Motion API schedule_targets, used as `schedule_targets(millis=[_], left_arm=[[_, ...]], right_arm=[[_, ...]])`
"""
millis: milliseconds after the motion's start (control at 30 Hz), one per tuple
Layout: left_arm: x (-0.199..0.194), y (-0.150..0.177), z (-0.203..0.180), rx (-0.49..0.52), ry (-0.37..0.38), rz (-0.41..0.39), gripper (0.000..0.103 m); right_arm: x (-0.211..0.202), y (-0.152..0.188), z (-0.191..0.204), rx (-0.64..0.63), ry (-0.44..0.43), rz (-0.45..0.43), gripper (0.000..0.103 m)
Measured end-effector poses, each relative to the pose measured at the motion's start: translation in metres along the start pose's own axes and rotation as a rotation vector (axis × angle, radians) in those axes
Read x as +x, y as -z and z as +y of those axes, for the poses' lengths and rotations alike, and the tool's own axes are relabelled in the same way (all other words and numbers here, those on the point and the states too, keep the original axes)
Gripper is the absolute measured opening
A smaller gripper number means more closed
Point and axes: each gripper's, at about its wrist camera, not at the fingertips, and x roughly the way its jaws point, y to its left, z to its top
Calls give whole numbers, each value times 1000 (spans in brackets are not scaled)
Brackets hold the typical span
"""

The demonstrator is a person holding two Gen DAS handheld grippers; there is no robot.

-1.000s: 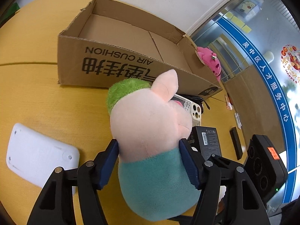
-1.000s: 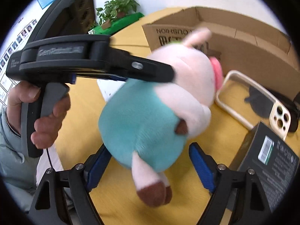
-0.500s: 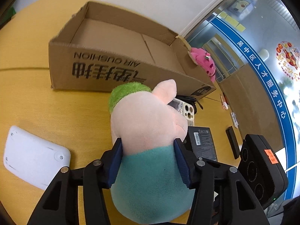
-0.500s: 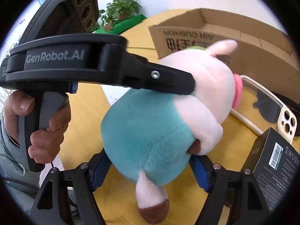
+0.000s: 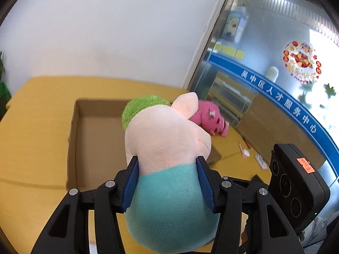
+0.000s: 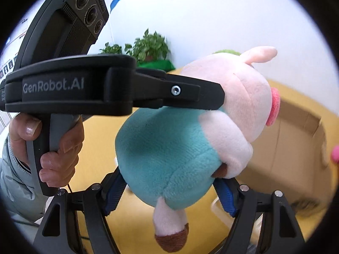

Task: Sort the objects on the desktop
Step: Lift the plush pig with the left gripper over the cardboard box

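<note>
Plush pig (image 5: 167, 169), pink-headed with a green tuft and teal body, pinched at the neck between the blue pads of the left gripper (image 5: 167, 182), jaws closed against both sides of it. Held in the air above the near edge of the open cardboard box (image 5: 95, 139), head leaning over the box interior. Same pig (image 6: 190, 131) seen from the side in the right wrist view, with the left gripper (image 6: 211, 100) clamped across it and a bare hand (image 6: 48, 150) wrapped around that gripper's grey handle. Right gripper (image 6: 169, 194) just beneath the pig's teal belly, blue pads to either side of the body and close against it; cannot tell whether actually squeezing or merely touching. One pink leg with a brown foot dangling between the right fingers (image 6: 224, 194). Pink plush toy (image 5: 209, 118) beyond the box's far right corner, partly hidden behind the pig's ear. Yellow table (image 5: 36, 127) under the box. Potted plants (image 6: 148, 46) behind the box, against the white wall.
</note>
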Motion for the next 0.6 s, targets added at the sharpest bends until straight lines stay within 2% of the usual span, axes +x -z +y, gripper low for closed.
schedule_targets(millis=[167, 333, 500, 600], left_arm=[[-5, -61, 14, -5, 32, -100, 56], [-11, -118, 20, 49, 1, -182, 56], [0, -165, 46, 51, -19, -199, 56], [19, -190, 67, 54, -49, -182, 56]], right_arm=[[-13, -55, -17, -75, 34, -67, 75], [-18, -110, -33, -108, 36, -121, 75], [-8, -158, -54, -106, 31, -123, 75], [7, -179, -70, -90, 19, -106, 75]])
